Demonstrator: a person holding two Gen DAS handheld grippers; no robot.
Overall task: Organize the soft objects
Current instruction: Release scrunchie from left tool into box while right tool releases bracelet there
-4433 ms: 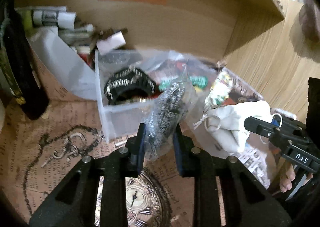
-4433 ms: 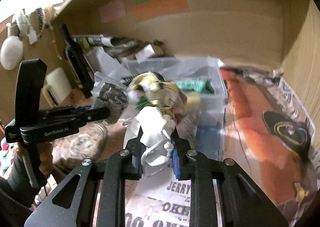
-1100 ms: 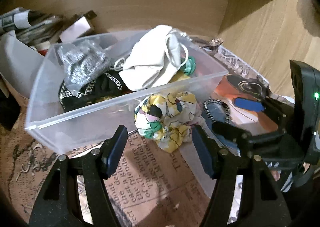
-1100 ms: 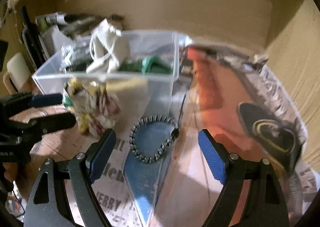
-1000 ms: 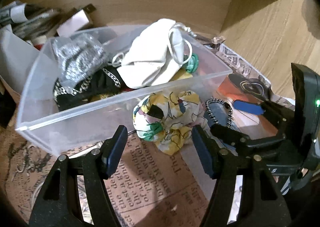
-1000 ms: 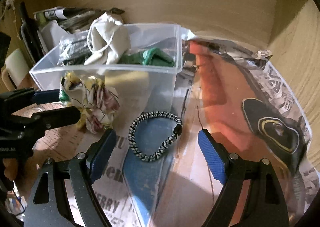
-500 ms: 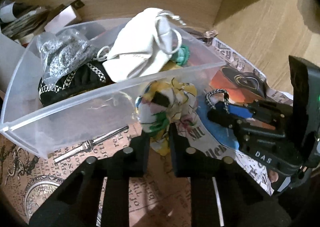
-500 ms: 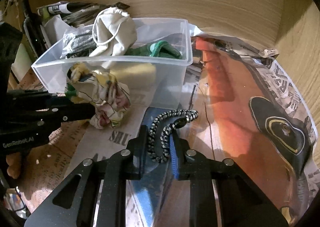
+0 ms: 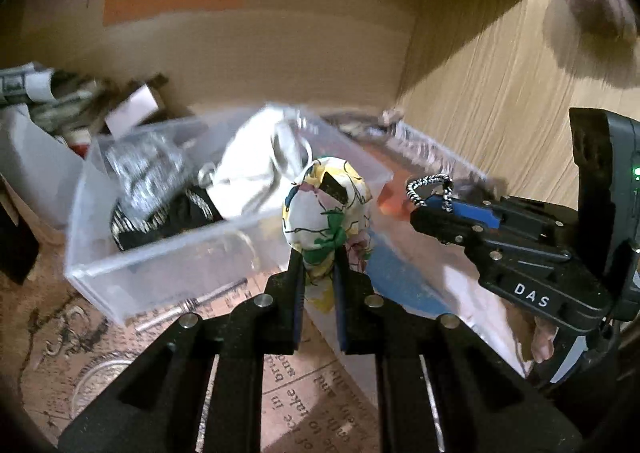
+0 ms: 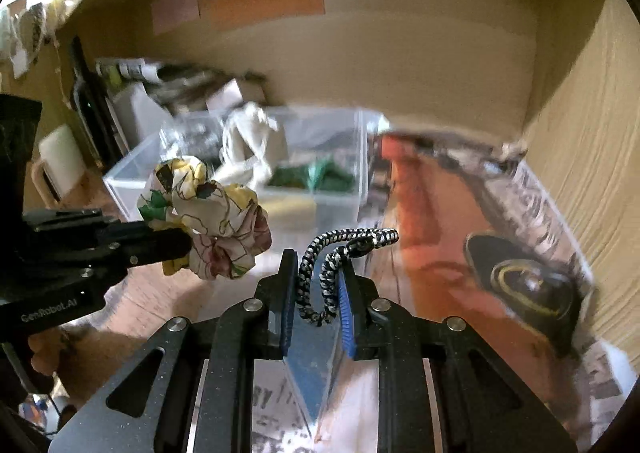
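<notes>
My left gripper (image 9: 317,267) is shut on a floral cloth scrunchie (image 9: 325,209) and holds it in the air in front of the clear plastic bin (image 9: 160,265). The scrunchie also shows in the right wrist view (image 10: 212,217), at the left gripper's tips. My right gripper (image 10: 316,285) is shut on a black-and-white braided bracelet (image 10: 340,249), lifted off the table; the bracelet also shows in the left wrist view (image 9: 430,187). The bin (image 10: 344,189) holds a white drawstring pouch (image 9: 252,173), a silvery bagged item (image 9: 148,169), a black chained item and something green (image 10: 316,173).
Newspaper sheets (image 10: 520,237) cover the table inside a wooden alcove. Paper clutter and a white container (image 9: 36,169) stand behind the bin on the left. A dark bottle (image 10: 86,101) stands at the far left. The wooden side wall (image 9: 520,101) rises on the right.
Both grippers closed about half a second ago, the left on the scrunchie and the right on the bracelet, and both have since lifted their items off the table.
</notes>
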